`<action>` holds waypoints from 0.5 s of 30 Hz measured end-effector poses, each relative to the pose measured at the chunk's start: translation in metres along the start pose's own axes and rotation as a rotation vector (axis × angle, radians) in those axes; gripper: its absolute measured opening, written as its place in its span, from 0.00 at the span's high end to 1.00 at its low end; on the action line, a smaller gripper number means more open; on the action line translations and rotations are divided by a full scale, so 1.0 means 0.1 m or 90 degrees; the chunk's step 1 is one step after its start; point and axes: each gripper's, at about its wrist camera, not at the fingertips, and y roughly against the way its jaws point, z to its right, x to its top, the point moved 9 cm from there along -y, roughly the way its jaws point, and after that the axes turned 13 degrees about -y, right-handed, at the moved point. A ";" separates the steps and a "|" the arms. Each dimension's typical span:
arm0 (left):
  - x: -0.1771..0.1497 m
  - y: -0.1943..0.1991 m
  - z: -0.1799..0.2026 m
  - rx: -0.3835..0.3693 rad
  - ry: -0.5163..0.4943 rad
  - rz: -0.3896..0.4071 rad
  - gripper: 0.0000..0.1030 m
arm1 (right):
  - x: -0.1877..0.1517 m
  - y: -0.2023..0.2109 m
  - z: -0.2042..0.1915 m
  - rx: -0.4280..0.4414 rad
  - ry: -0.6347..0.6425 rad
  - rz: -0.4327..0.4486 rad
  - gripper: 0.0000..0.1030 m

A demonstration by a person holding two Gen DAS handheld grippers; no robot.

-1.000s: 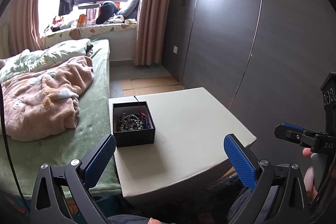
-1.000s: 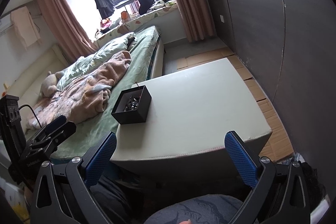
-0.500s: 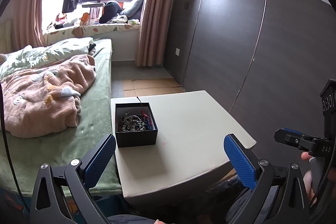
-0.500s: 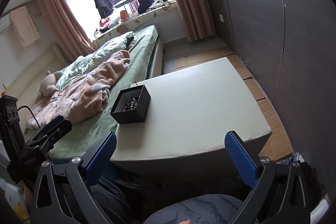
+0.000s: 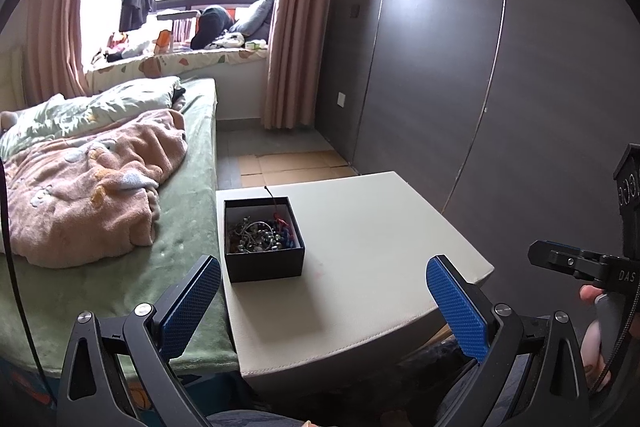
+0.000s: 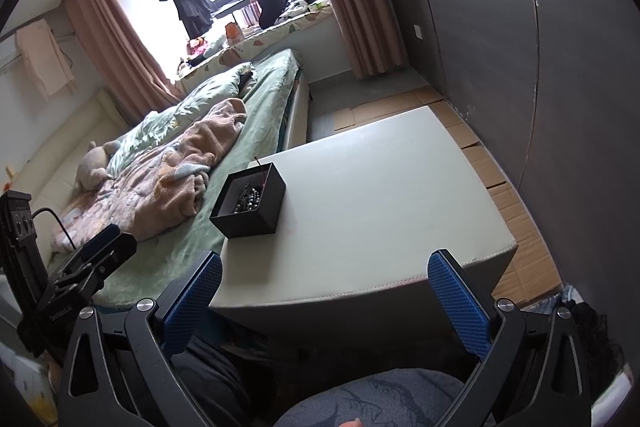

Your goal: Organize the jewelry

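Bedroom, bed (image 5: 100,267) on one side, pale surface (image 5: 360,267) beside it. Left wrist view: left tool (image 5: 324,299) spread wide, holding nothing; black box (image 5: 262,239) of tangled jewelry (image 5: 258,231) sits at the surface's bed-side edge, thin cord poking over its wall. Likely risk: chains snag and lift together, or a nudge tips the box onto the bed. Box looks nearer than a second ago

Right wrist view: right tool (image 6: 324,295) likewise spread, empty; box (image 6: 250,203) well ahead, framing slightly shifted
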 end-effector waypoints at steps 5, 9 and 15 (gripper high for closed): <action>0.00 0.02 -0.01 0.001 0.001 0.006 0.00 | 0.00 -0.01 0.02 -0.001 -0.007 -0.008 0.00; -0.01 0.02 -0.02 0.000 0.003 0.005 0.00 | 0.00 -0.01 0.05 -0.003 -0.018 -0.010 0.00; -0.01 0.02 -0.03 0.000 0.003 0.005 0.00 | -0.01 0.00 0.04 -0.016 -0.012 -0.007 0.00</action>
